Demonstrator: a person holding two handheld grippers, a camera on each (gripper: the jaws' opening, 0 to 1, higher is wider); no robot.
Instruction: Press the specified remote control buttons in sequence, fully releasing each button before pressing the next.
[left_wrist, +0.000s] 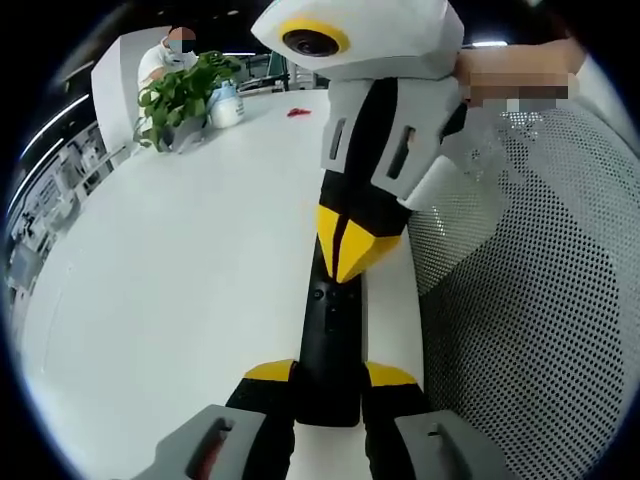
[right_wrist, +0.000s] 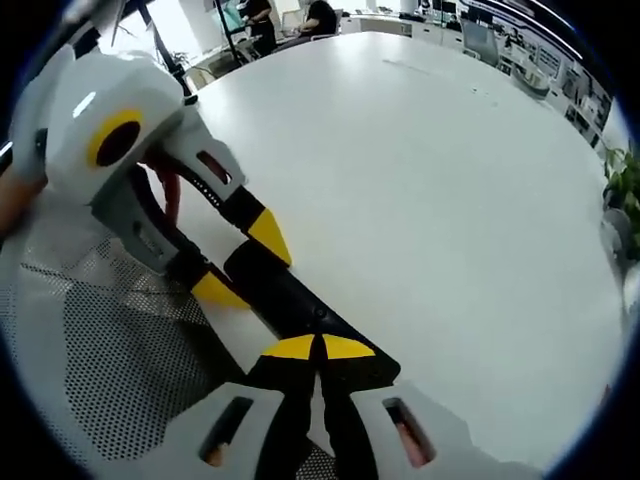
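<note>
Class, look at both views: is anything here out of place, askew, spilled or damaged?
Nothing looks spilled or damaged. The remote lies flat near the table edge, held at one end between the left gripper jaws, with the right gripper's closed tips on it. One small red item lies loose by the plant.

The remote (left_wrist: 328, 340) lies on the table (left_wrist: 180, 280) — a potted plant (left_wrist: 182, 95) stands well beyond it.

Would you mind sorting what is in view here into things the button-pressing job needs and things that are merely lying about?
For the job:
- remote control, black, lying at the white table's edge
- left gripper, jaws either side of the remote control
- right gripper, closed tips over it

Lying about:
- potted plant
- small red item
- mesh chair back
</note>
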